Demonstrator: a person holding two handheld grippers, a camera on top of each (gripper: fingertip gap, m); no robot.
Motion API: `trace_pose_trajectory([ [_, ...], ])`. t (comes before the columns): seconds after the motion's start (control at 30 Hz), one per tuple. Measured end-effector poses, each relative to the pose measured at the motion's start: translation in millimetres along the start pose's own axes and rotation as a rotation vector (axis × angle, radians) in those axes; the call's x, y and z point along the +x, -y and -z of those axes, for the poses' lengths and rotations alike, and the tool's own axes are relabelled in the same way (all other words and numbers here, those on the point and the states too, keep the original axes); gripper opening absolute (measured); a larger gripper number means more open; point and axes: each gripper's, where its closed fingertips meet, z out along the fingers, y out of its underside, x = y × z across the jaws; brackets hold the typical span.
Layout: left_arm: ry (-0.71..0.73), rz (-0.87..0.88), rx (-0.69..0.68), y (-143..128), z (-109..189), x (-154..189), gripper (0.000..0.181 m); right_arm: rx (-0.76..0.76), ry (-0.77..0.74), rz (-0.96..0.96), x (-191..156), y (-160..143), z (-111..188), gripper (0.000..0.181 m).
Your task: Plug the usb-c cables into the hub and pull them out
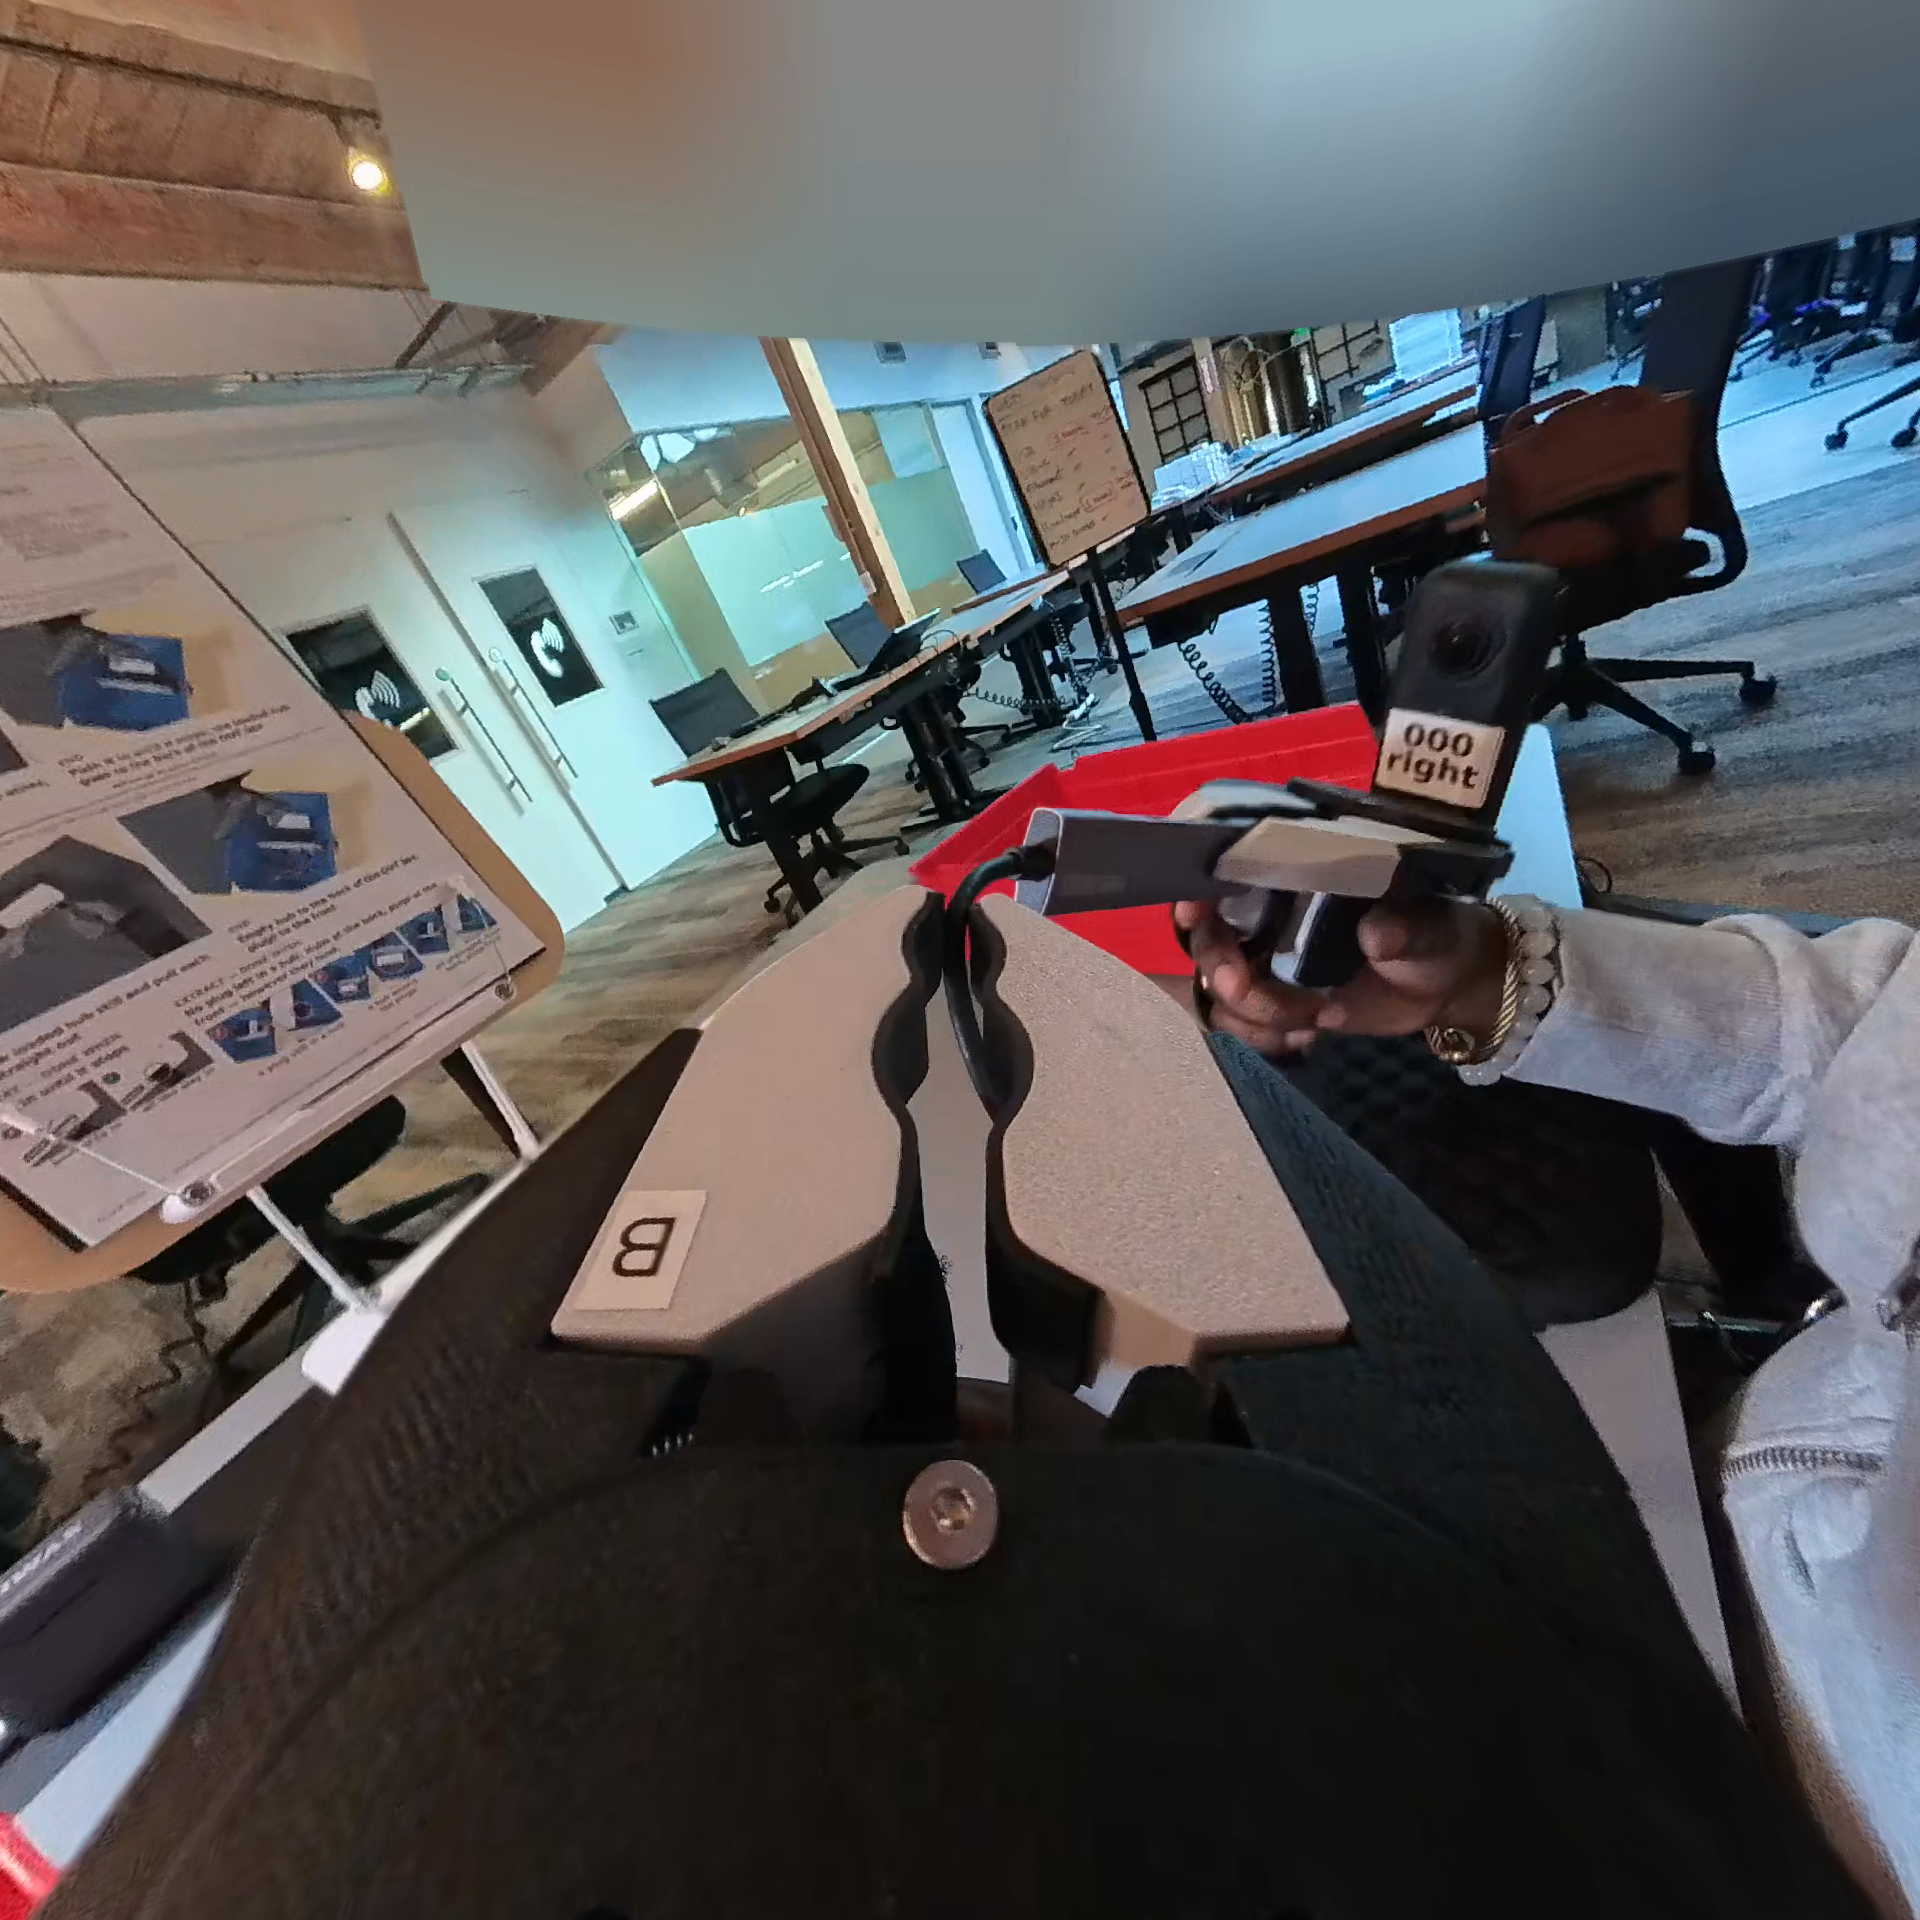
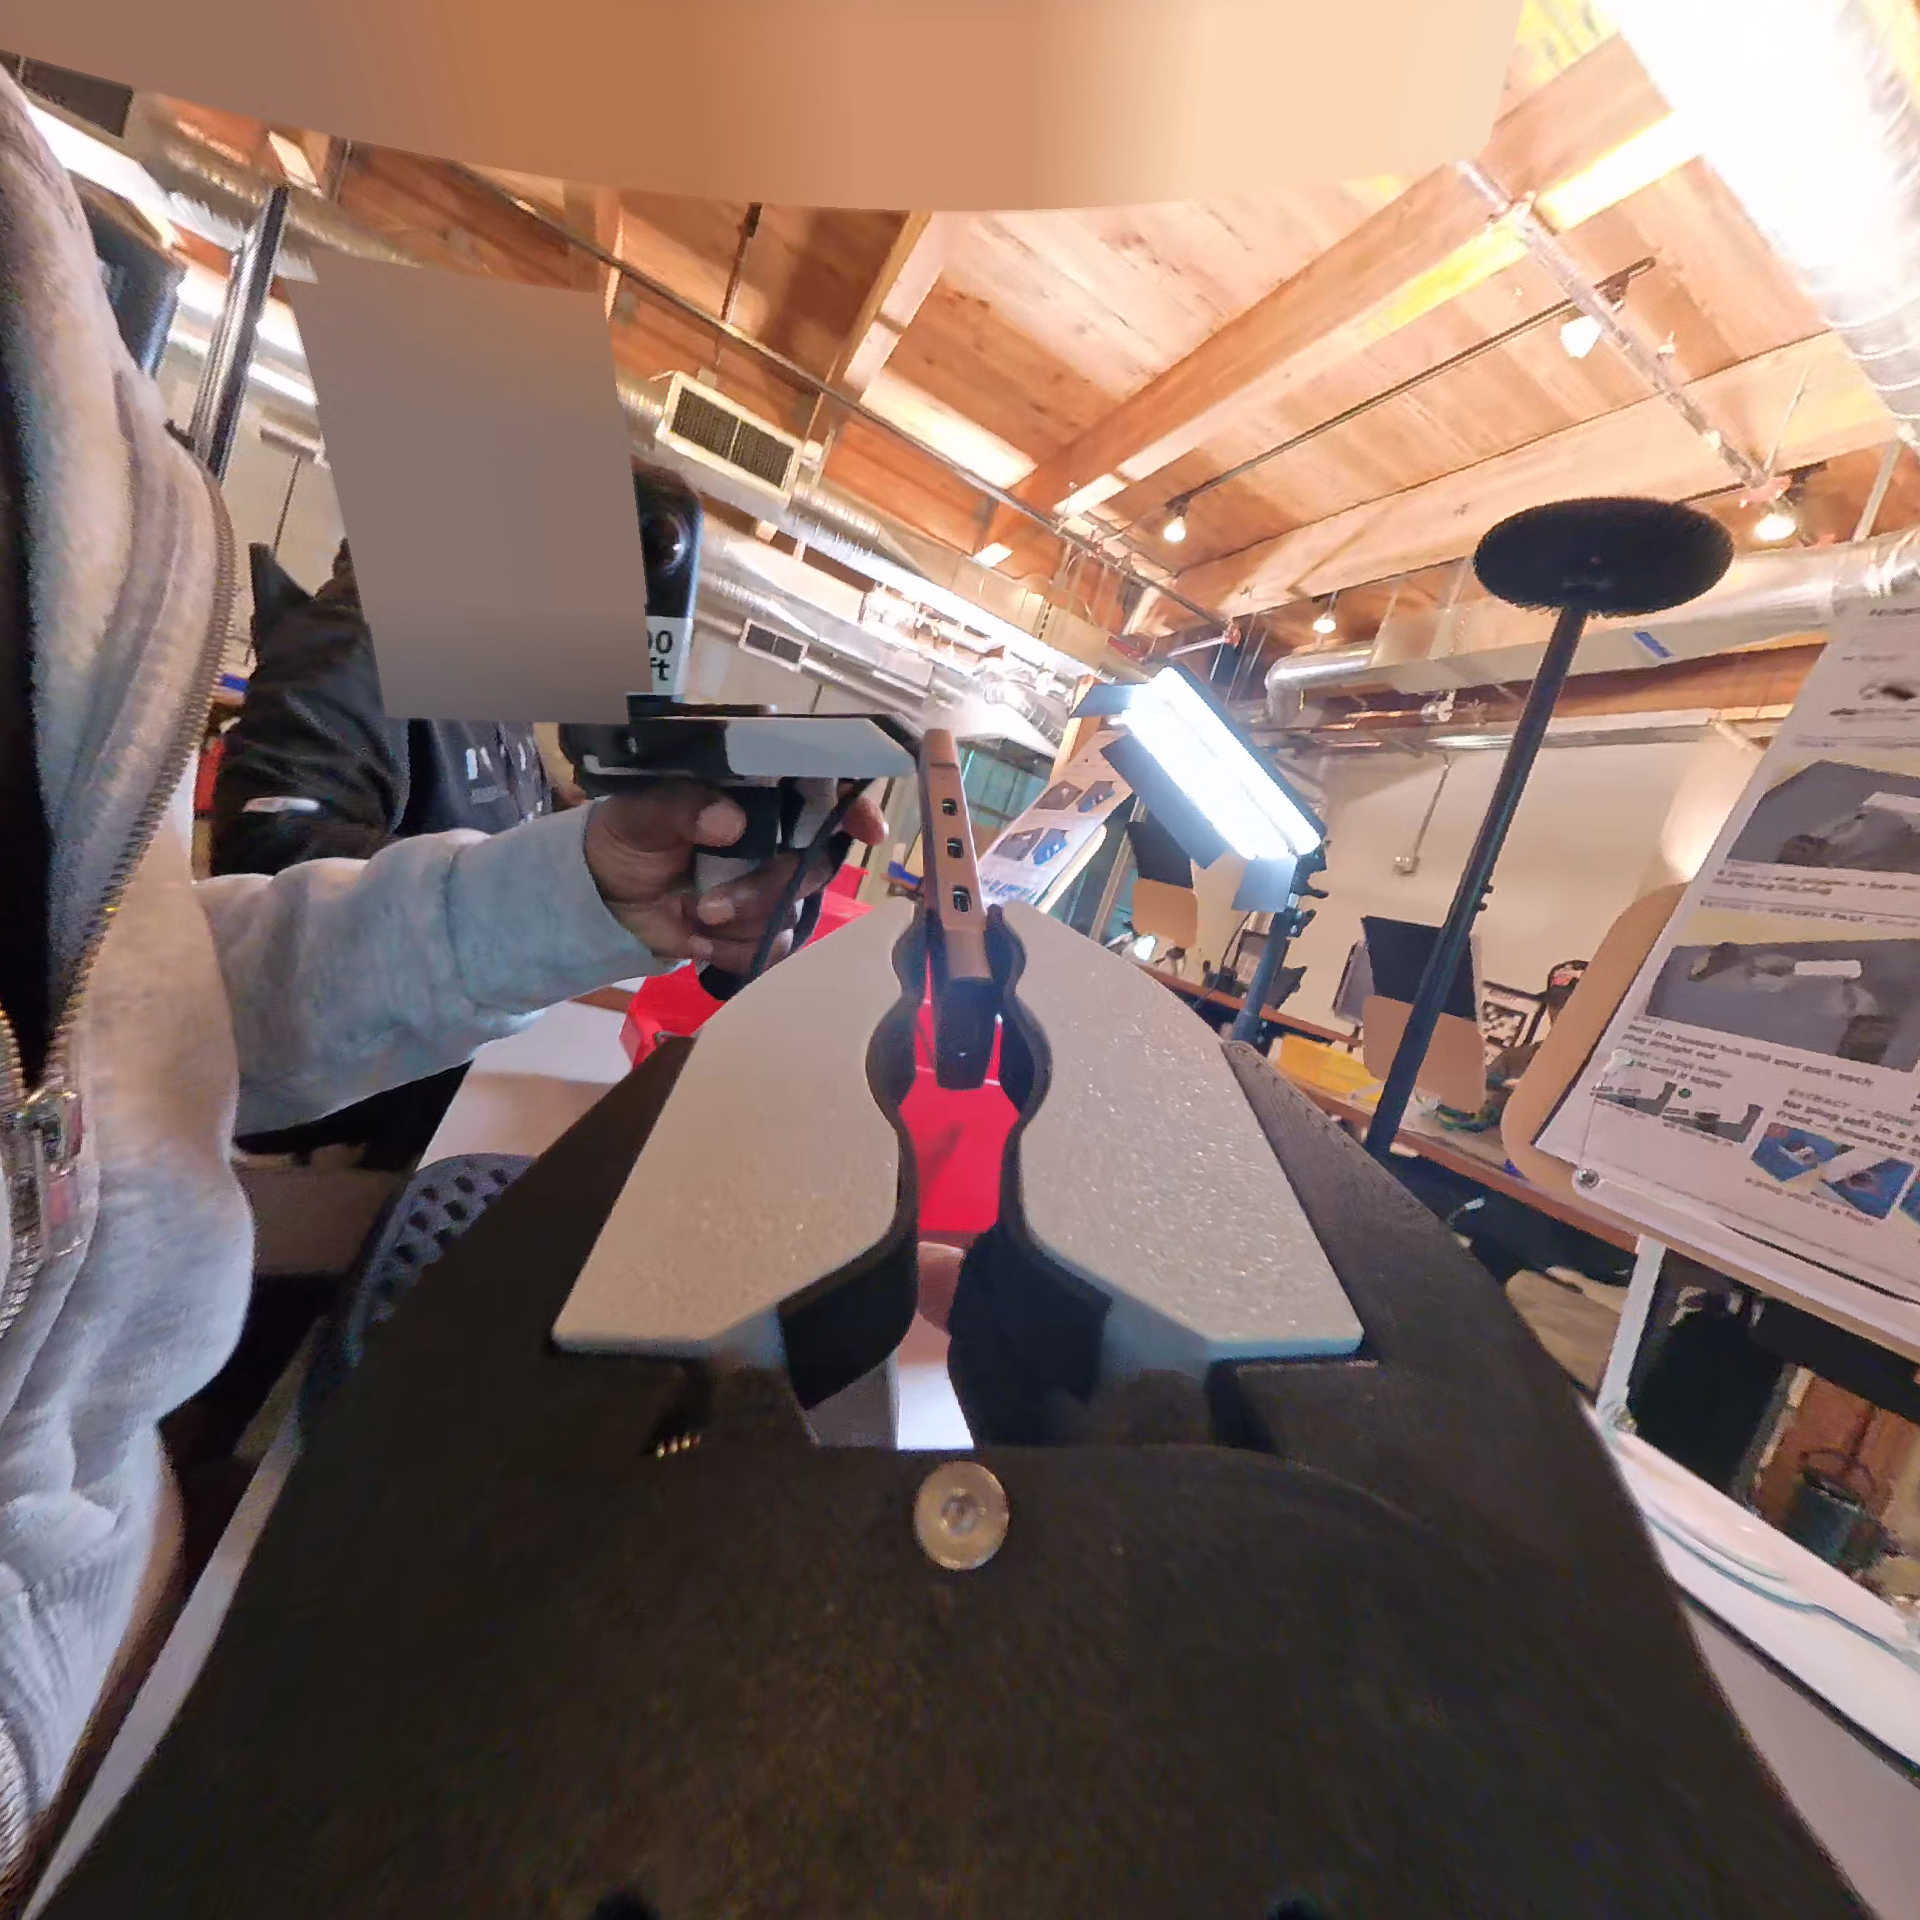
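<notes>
Both tools are lifted off the table and meet in the air above the red bin [image 1: 1143, 790], which I take as the landmark. The right gripper [image 2: 951, 966] has its two grey fingers [image 2: 769, 1132] closed narrow on the hub [image 2: 951, 883], a slim metal-coloured bar that stands up out of the jaws, with a row of small ports along the edge facing the camera; the ports that show look empty. In the left wrist view the same hub [image 1: 1122, 868] is seen above the near side of the red bin, held flat by the right gripper [image 1: 1226, 857]. A black cable [image 1: 971, 997] leaves the end of the hub, bends down and passes between the fingers of the left gripper [image 1: 948, 935], which are closed narrow around it; the cable's end at the hub I cannot see clearly, so whether it is the hub's own lead or a plugged usb-c cable I cannot tell. My judgement is that the step in hand is a pull or an insertion at the end of the hub nearest the left gripper. The next move calls for a firm hold on the hub and a straight motion along the axis of the port, without bending the connector sideways.
</notes>
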Motion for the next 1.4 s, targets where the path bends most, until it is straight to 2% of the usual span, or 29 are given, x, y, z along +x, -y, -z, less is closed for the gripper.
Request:
trace_pose_trajectory([
  [0.07,0.016,0.050,-0.040,-10,-1,-4,0.006,-0.049,0.002,0.005,3,-2,2,0.009],
  [0.17,0.096,0.146,-0.073,-22,-1,-18,0.042,-0.163,-0.151,0.141,37,2,11,0.009],
  [0.23,0.170,0.190,-0.068,-32,2,-27,0.055,-0.289,-0.244,0.302,63,9,17,0.009],
  [0.3,0.209,0.236,-0.061,-47,2,-28,0.058,-0.441,-0.315,0.548,87,16,22,0.009],
  [0.37,0.202,0.276,-0.084,-67,-1,-20,0.059,-0.611,-0.295,0.785,99,12,24,0.009],
  [0.43,0.220,0.297,-0.142,-91,-2,-15,0.060,-0.791,-0.218,0.959,102,-9,31,0.009],
  [0.53,0.235,0.292,-0.250,-118,-1,-8,0.061,-0.984,-0.075,1.070,93,-49,53,0.009],
  [0.63,0.229,0.249,-0.312,-125,0,-5,0.061,-1.058,0.024,0.955,70,-77,77,0.009],
  [0.87,0.228,0.217,-0.319,-121,3,-4,0.060,-1.143,0.185,0.699,14,-113,114,0.010],
  [1.0,0.210,0.175,-0.340,-115,6,-1,0.060,-1.174,0.196,0.556,0,-120,124,0.016],
  [1.1,0.170,0.211,-0.340,-114,3,6,0.060,-1.183,0.210,0.530,-5,-124,126,0.019],
  [1.23,0.138,0.240,-0.358,-118,1,12,0.060,-1.219,0.250,0.402,-16,-128,131,0.027],
  [1.33,0.110,0.250,-0.356,-116,1,16,0.060,-1.244,0.312,0.181,-28,-123,136,0.034],
  [1.4,0.090,0.258,-0.349,-114,0,19,0.060,-1.194,0.357,-0.005,-39,-112,132,0.045],
])
